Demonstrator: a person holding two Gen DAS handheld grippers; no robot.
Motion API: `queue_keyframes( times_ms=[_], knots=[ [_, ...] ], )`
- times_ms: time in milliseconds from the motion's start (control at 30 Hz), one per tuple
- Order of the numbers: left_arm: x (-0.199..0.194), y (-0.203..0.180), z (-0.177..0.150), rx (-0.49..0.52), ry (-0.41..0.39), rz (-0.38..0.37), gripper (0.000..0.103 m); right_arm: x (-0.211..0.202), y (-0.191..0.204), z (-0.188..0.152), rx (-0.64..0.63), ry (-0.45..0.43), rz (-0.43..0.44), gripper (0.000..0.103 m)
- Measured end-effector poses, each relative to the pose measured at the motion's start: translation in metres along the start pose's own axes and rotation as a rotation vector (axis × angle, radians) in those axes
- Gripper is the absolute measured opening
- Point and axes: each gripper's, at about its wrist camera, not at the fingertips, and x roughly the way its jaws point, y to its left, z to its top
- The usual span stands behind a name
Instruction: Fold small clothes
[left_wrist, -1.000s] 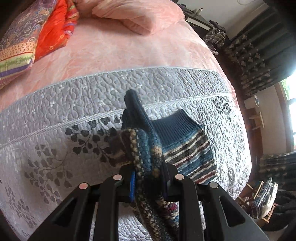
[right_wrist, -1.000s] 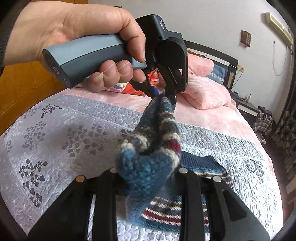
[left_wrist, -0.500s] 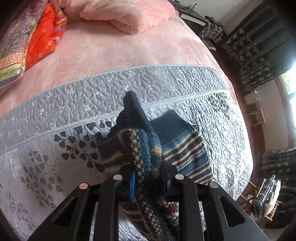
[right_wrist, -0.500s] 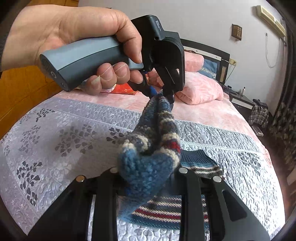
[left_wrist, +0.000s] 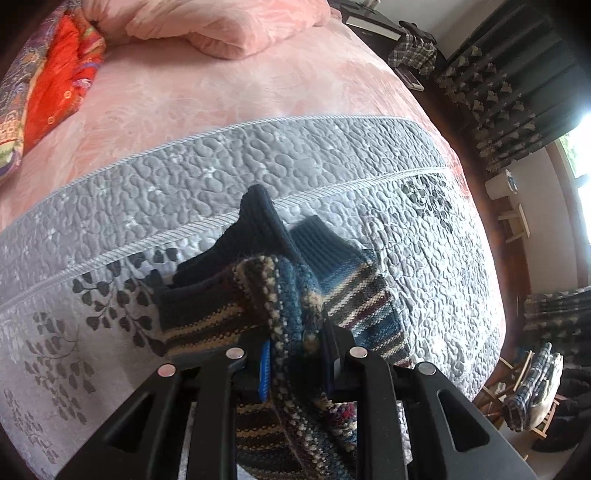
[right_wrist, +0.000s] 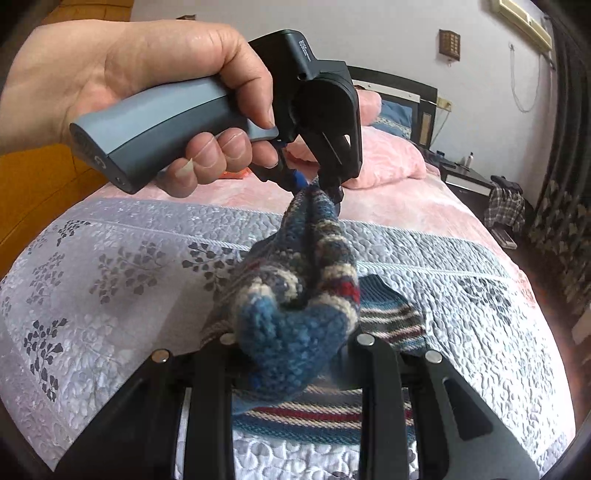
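Note:
A small striped knit sweater (left_wrist: 354, 291) in blue, cream and dark red lies partly on the grey quilted bedspread (left_wrist: 207, 177), one edge lifted. My left gripper (left_wrist: 295, 365) is shut on a bunched fold of that knit. In the right wrist view my right gripper (right_wrist: 291, 354) is shut on the other end of the lifted fold (right_wrist: 295, 295), which stretches up to the left gripper (right_wrist: 317, 184), held by a hand (right_wrist: 140, 85). The sweater's lower part (right_wrist: 332, 410) rests flat on the bed beneath.
Pink pillows (left_wrist: 221, 22) and a red patterned cushion (left_wrist: 62, 74) lie at the bed's head. A nightstand with checked cloth (right_wrist: 502, 203) stands right of the bed, beside dark curtains (left_wrist: 517, 85). A chair with clothes (left_wrist: 532, 387) stands beyond the bed's edge.
Both grippers have sunk toward the bed with the knit fold still held. More of the sweater's dark collar side now lies spread on the quilt.

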Motion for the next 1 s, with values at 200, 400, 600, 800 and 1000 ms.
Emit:
queue_keyframes(
  times_ms=[200,400,600,800,1000],
  knots=[
    [0.022,-0.021,0.004,0.012,0.013,0.006,0.021,0.004,-0.021,-0.012,0.027,0.02,-0.011,0.025],
    [0.042,-0.042,0.007,0.022,0.014,0.03,0.021,0.009,-0.046,-0.026,0.071,0.043,-0.023,0.024],
    [0.075,-0.067,0.008,0.031,0.027,0.046,0.021,0.015,-0.07,-0.042,0.099,0.074,-0.024,0.024],
    [0.104,-0.086,0.006,0.043,0.029,0.081,0.021,0.023,-0.089,-0.058,0.117,0.107,-0.032,0.024],
    [0.129,-0.101,0.004,0.06,0.021,0.141,0.021,0.034,-0.108,-0.075,0.151,0.141,-0.02,0.024]
  ],
)
